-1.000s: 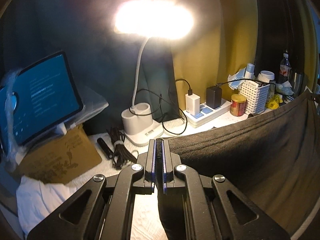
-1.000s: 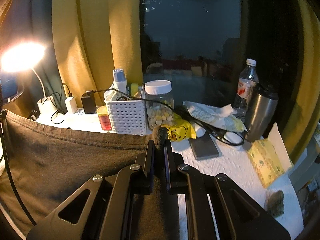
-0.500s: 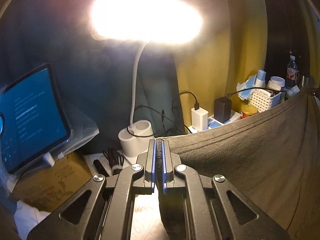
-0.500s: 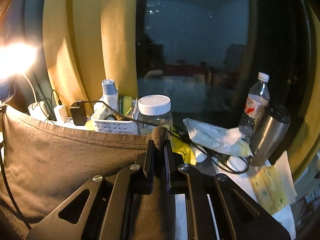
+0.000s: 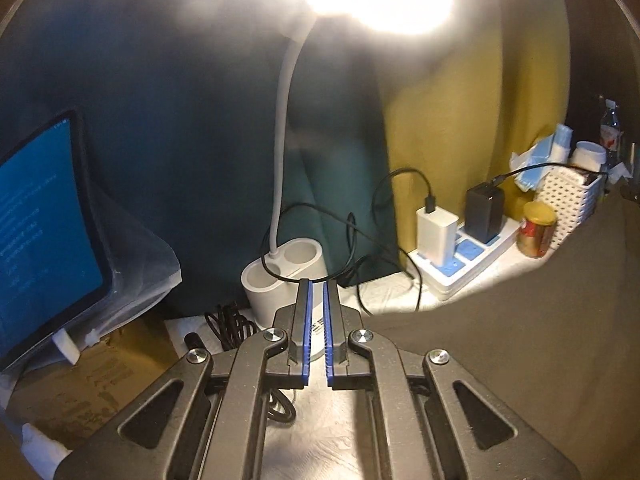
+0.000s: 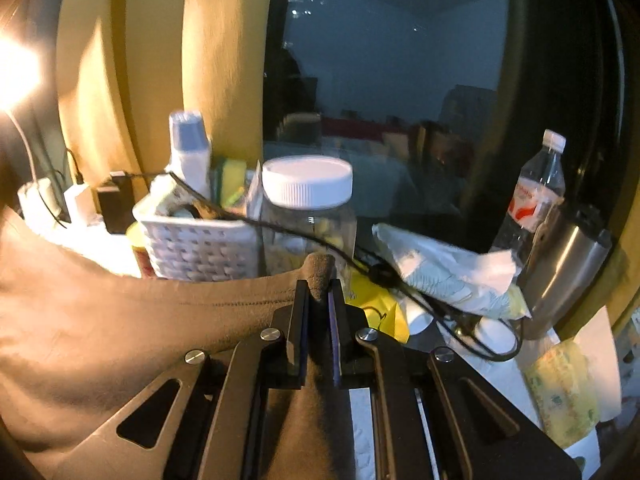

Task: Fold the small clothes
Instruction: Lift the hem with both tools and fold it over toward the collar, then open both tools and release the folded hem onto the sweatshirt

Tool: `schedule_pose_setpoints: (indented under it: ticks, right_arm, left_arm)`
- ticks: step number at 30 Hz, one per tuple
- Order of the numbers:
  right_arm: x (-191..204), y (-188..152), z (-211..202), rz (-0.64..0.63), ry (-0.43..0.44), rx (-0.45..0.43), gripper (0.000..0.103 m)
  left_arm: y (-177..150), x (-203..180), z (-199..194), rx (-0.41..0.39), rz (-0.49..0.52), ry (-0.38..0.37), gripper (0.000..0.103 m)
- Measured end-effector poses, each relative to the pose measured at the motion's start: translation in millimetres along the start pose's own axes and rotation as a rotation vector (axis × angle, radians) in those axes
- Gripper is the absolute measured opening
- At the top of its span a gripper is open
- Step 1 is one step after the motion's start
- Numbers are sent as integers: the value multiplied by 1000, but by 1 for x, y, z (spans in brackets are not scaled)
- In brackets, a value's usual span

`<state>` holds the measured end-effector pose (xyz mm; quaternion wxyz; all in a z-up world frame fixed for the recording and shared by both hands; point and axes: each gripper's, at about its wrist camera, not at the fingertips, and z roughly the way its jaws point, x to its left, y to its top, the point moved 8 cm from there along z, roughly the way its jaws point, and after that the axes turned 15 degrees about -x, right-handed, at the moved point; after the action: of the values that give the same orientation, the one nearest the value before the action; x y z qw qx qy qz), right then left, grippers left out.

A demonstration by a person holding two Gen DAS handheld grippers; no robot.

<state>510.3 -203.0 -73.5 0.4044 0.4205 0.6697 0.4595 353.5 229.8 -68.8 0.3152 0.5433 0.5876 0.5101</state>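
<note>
A dark grey garment [image 5: 520,340] hangs spread across the right of the left wrist view, and its hemmed edge runs across the left of the right wrist view [image 6: 120,320]. My right gripper [image 6: 319,292] is shut on a bunched corner of it, and a tuft sticks up past the pads. My left gripper [image 5: 316,292] stands shut to a narrow slit with no cloth in it. The lamp base shows through the slit. The garment's edge starts just beside its right finger.
A white desk lamp [image 5: 284,272] with cables stands straight ahead, with a tablet [image 5: 44,232] on a cardboard box [image 5: 100,384] to the left. At the back are a power strip [image 5: 468,256], a white basket [image 6: 200,244], a white-lidded jar [image 6: 308,216], a water bottle [image 6: 540,196] and a steel tumbler [image 6: 564,276].
Both grippers have moved in towards the back of the desk and sunk a little. The cloth that filled the left jaws is no longer between them. The right grip holds.
</note>
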Motion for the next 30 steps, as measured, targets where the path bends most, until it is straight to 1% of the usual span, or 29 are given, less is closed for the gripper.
schedule_pose_setpoints:
  ticks: [4,6,8,9,10,12,13,15,16,17,19,22,24,25,26,27,28,29,30]
  right_arm:
    - [3,-17,13,-22,-22,43,10]
    - [3,-23,18,-32,-32,63,10]
    - [3,-29,22,-30,-32,89,11]
    - [3,-30,21,-29,-30,93,20]
    - [2,-30,21,-30,-39,92,32]
    - [-2,-26,17,-27,-52,78,44]
    - [-4,-24,15,-23,-55,73,44]
    - [-8,-21,10,-17,-63,67,44]
    - [-10,-20,7,-13,-68,65,44]
    - [-13,-19,3,-10,-70,64,44]
    - [-16,-20,-3,-4,-71,67,44]
    - [-18,-25,-10,0,-70,82,44]
    - [-20,-30,-16,-2,-77,95,44]
    - [-22,-33,-18,1,-80,101,44]
    - [-23,-37,-20,8,-82,110,44]
    - [-26,-40,-21,17,-83,117,44]
    - [-27,-44,-22,26,-83,125,44]
    - [-28,-47,-23,30,-82,132,44]
    - [-28,-50,-24,31,-83,140,44]
  left_arm:
    - [-13,3,8,37,-1,8,3]
    - [-20,4,9,64,-25,2,3]
    - [-26,5,9,84,-37,13,5]
    - [-29,5,9,99,-45,15,5]
    - [-32,5,9,106,-52,15,5]
    - [-39,4,7,133,-73,6,5]
    - [-43,3,8,148,-84,-8,7]
    - [-51,-1,10,173,-105,-35,31]
    - [-53,-3,12,181,-113,-48,60]
    - [-56,-6,14,187,-131,-70,71]
    - [-62,-13,20,211,-150,-104,71]
    - [-69,-30,30,224,-108,-163,71]
    - [-78,-40,41,264,-63,-177,70]
    - [-82,-43,45,282,-50,-182,62]
    - [-87,-46,49,301,-38,-183,40]
    - [-91,-47,53,318,-35,-180,28]
    - [-92,-49,55,319,-47,-190,19]
    - [-91,-48,56,321,-50,-189,1]
    - [-90,-46,57,319,-31,-170,1]
